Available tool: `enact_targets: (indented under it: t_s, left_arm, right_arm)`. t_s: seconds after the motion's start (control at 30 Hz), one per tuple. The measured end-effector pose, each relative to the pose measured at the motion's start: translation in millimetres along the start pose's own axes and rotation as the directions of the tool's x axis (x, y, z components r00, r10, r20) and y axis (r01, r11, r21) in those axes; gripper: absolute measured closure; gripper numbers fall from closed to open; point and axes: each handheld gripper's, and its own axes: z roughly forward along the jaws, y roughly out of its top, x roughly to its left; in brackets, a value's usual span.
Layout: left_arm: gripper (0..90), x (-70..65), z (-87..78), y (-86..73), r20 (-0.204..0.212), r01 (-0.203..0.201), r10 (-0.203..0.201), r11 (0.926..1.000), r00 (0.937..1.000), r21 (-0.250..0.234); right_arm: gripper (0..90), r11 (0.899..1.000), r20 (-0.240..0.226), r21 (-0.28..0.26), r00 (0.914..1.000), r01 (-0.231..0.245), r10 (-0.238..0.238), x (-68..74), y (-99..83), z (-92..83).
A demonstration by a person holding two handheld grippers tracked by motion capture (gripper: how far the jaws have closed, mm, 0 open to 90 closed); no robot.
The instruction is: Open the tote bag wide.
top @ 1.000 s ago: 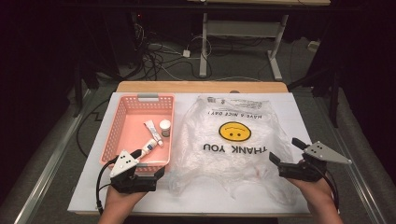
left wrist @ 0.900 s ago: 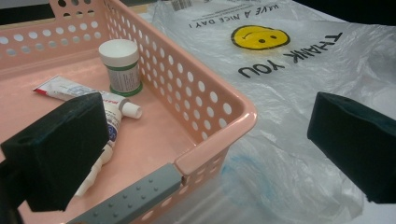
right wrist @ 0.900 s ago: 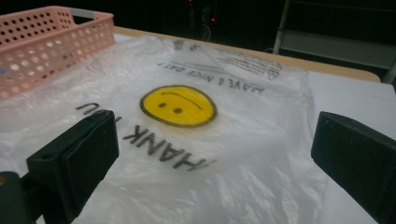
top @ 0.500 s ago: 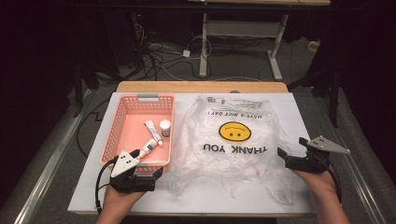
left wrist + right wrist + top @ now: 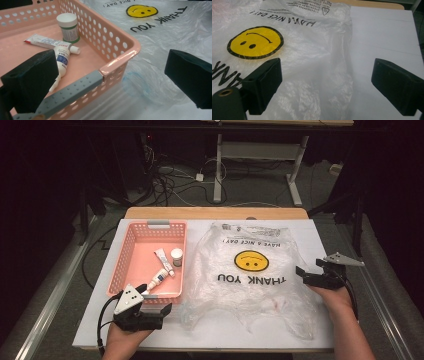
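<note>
A clear plastic bag [image 5: 250, 275] with a yellow smiley and "THANK YOU" print lies flat on the white table cover. My right gripper [image 5: 300, 274] is at the bag's right edge and is open. Its jaws have just been closing a little. In the right gripper view the bag [image 5: 312, 62] edge lies below the gap of the right gripper [image 5: 327, 85], with no pad pressing on it. My left gripper [image 5: 167, 310] stands open at the near corner of a pink basket [image 5: 131, 245]. In the left gripper view, the left gripper [image 5: 110, 82] has that basket corner [image 5: 120, 40] between its jaws.
The basket holds a small white-lidded jar [image 5: 176, 256] and two tubes [image 5: 163, 259] [image 5: 157, 279]. A wooden table edge [image 5: 215, 212] runs along the far side. Bare white cover [image 5: 384, 32] lies to the right of the bag. Table legs and cables are on the floor behind.
My right gripper has moved away from the person along the bag's right edge and slightly inward toward the print. The left gripper has stayed by the basket corner.
</note>
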Motion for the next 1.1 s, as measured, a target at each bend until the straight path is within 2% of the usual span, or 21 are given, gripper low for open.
enact_targets:
  t_s: [0.1, 0.23, 0.33, 0.4, 0.47, 0.57, 0.67, 0.73, 0.8, 0.83, 0.93, 1.1]
  left_arm:
    - [0.0, 0.4, -2.2, -0.3, -0.001, 0.017, -0.017, 0.9999, 0.9999, 0.000]
    - [0.0, 0.5, -2.9, -1.8, -0.011, 0.021, -0.021, 0.9998, 0.9997, 0.000]
    - [0.0, 0.7, -1.3, -3.7, -0.011, 0.022, -0.022, 0.9997, 0.9997, 0.005]
    - [0.0, 0.7, -0.4, -4.6, -0.014, 0.031, -0.031, 0.9995, 0.9994, 0.008]
    - [0.0, 0.4, -0.5, -4.7, -0.017, 0.033, -0.033, 0.9994, 0.9993, 0.004]
    - [0.0, -0.4, -0.3, -4.5, -0.019, 0.034, -0.034, 0.9994, 0.9992, -0.003]
    - [0.0, -1.6, 0.5, -4.7, -0.016, 0.031, -0.031, 0.9995, 0.9994, 0.000]
    - [0.0, -2.5, 1.0, -5.0, -0.013, 0.027, -0.026, 0.9996, 0.9996, 0.005]
    - [0.0, -2.9, 1.2, -5.1, -0.013, 0.023, -0.023, 0.9997, 0.9997, 0.006]
    - [0.0, -2.8, 1.2, -5.2, -0.012, 0.023, -0.023, 0.9997, 0.9997, 0.007]
    - [0.0, -2.5, 1.3, -5.4, -0.013, 0.021, -0.021, 0.9998, 0.9997, 0.007]
    - [0.0, -1.4, 0.7, -5.4, -0.003, 0.026, -0.026, 0.9996, 0.9997, 0.006]
  right_arm:
    - [13.8, 0.999, 0.003, 0.033, 1.0000, -0.005, 0.005, -2.8, 2.2, 9.9]
    - [19.4, 0.999, 0.004, 0.042, 0.9998, -0.018, 0.018, -5.7, 8.6, 21.2]
    - [25.4, 0.995, 0.029, 0.084, 0.9984, -0.050, 0.048, -12.5, 10.9, 34.0]
    - [30.6, 0.993, 0.026, 0.091, 0.9972, -0.072, 0.070, -18.0, 9.4, 42.0]
    - [34.5, 0.987, 0.017, 0.132, 0.9957, -0.093, 0.091, -20.8, 9.7, 47.3]
    - [44.3, 0.984, 0.017, 0.163, 0.9976, -0.068, 0.066, -19.7, 11.2, 51.5]
    - [51.1, 0.983, 0.053, 0.178, 0.9976, -0.053, 0.044, -16.5, 11.3, 53.5]
    - [62.2, 0.983, 0.066, 0.176, 0.9970, -0.052, 0.041, -15.6, 11.1, 53.1]
    - [72.5, 0.984, 0.039, 0.180, 0.9993, -0.007, 0.000, -12.3, 11.0, 53.3]
    - [75.8, 0.983, 0.040, 0.183, 0.9989, 0.016, -0.024, -9.9, 11.0, 53.8]
    - [89.2, 0.981, 0.006, 0.188, 0.9991, 0.039, -0.041, -8.8, 10.8, 53.6]
    - [90.0, 0.982, -0.026, 0.184, 0.9988, 0.046, -0.042, -9.2, 10.4, 52.3]
